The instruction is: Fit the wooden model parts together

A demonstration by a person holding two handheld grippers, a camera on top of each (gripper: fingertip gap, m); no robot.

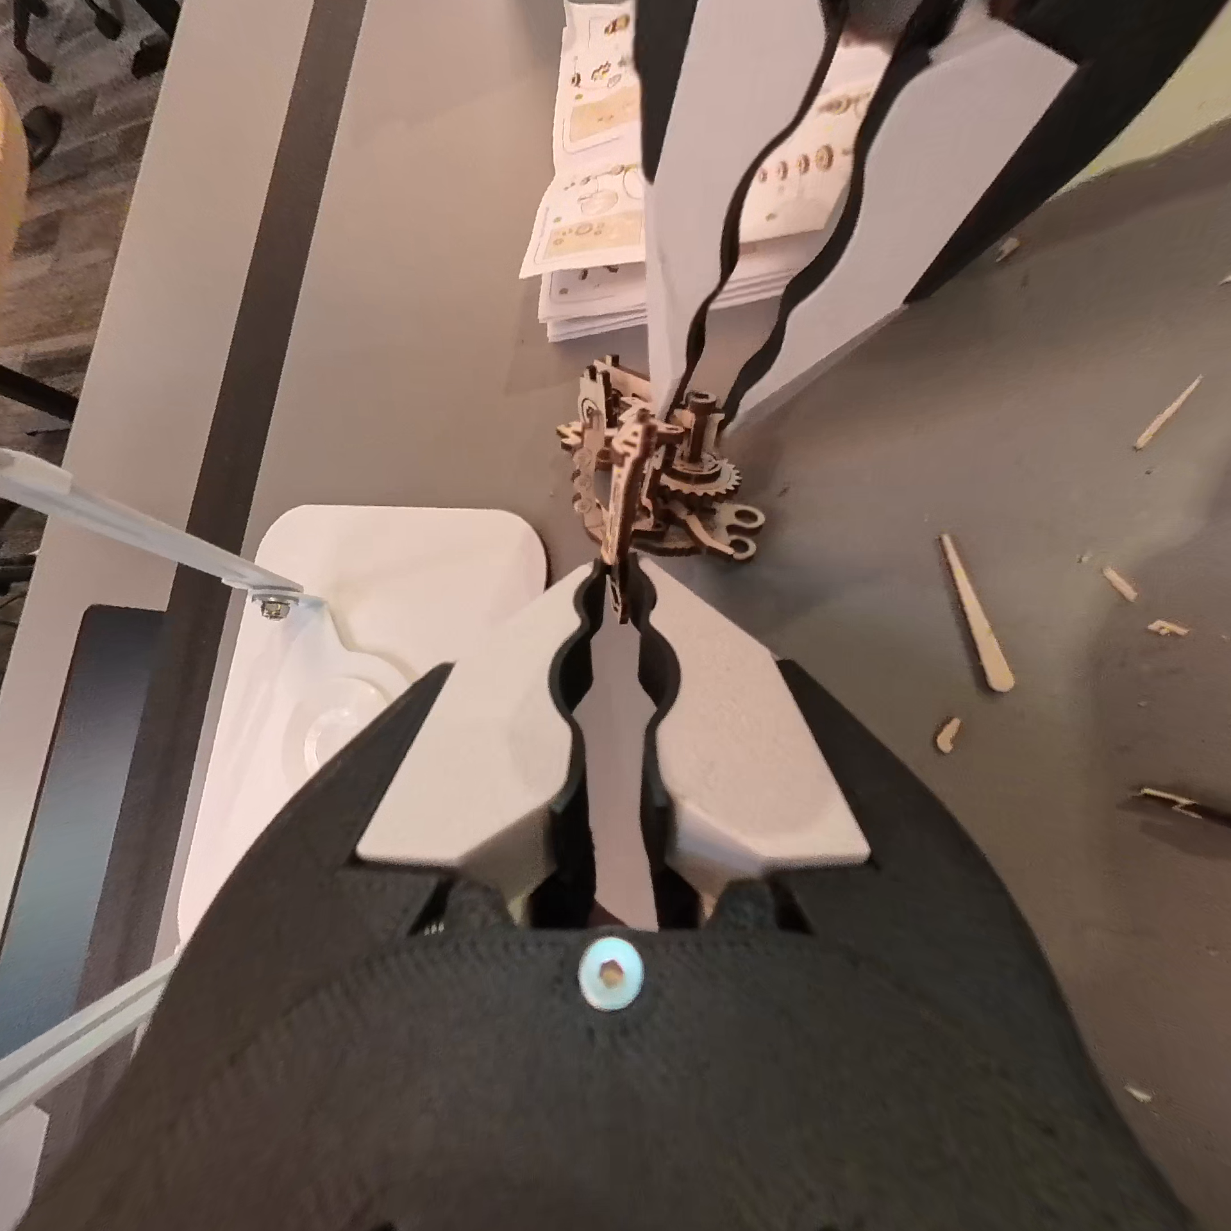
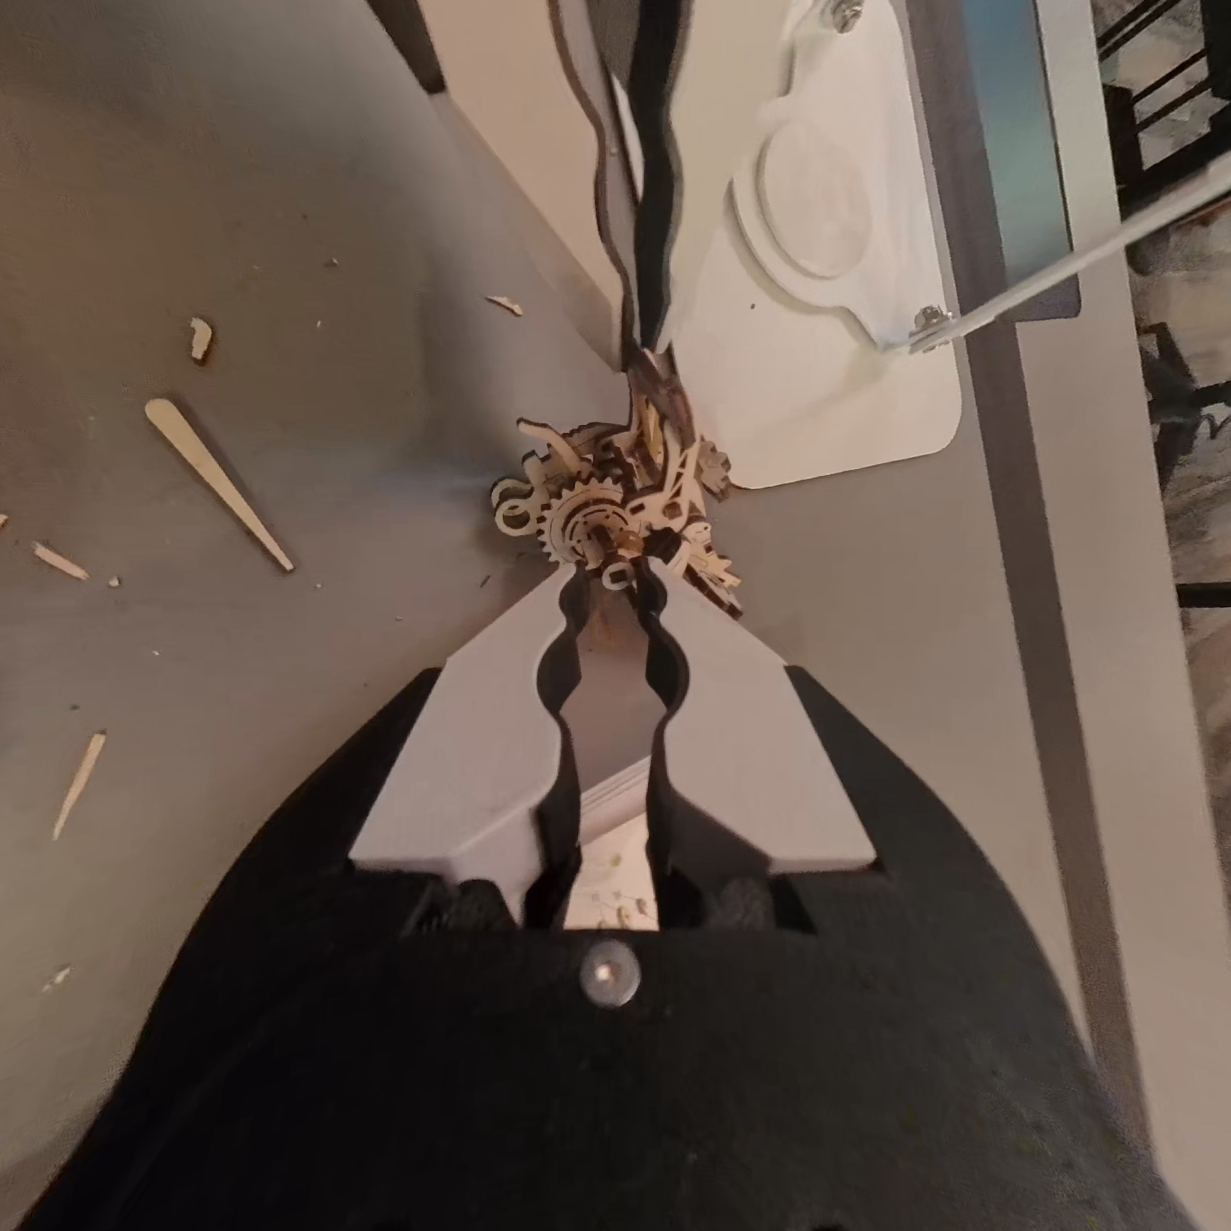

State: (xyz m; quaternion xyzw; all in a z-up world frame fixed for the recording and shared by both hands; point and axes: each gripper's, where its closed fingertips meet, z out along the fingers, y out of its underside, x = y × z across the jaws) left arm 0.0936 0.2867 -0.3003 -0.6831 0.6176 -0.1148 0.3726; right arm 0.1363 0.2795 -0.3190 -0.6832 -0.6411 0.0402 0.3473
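On the left we see the white tray (image 1: 400, 566); it holds only a clear moulded insert, no wooden parts visible. Beside it, the left gripper (image 1: 616, 579) clamps a flat upright plate of the wooden model (image 1: 639, 479), which rests on the grey bench (image 1: 932, 666). Opposite, the right gripper (image 2: 609, 576) closes on the small axle end (image 2: 616, 569) above the gear (image 2: 579, 516). We judge the axle is being seated: we hold the plate steady, press along the axle line, and avoid twisting thin pieces. Wood offcuts (image 1: 976, 613) lie scattered to the right.
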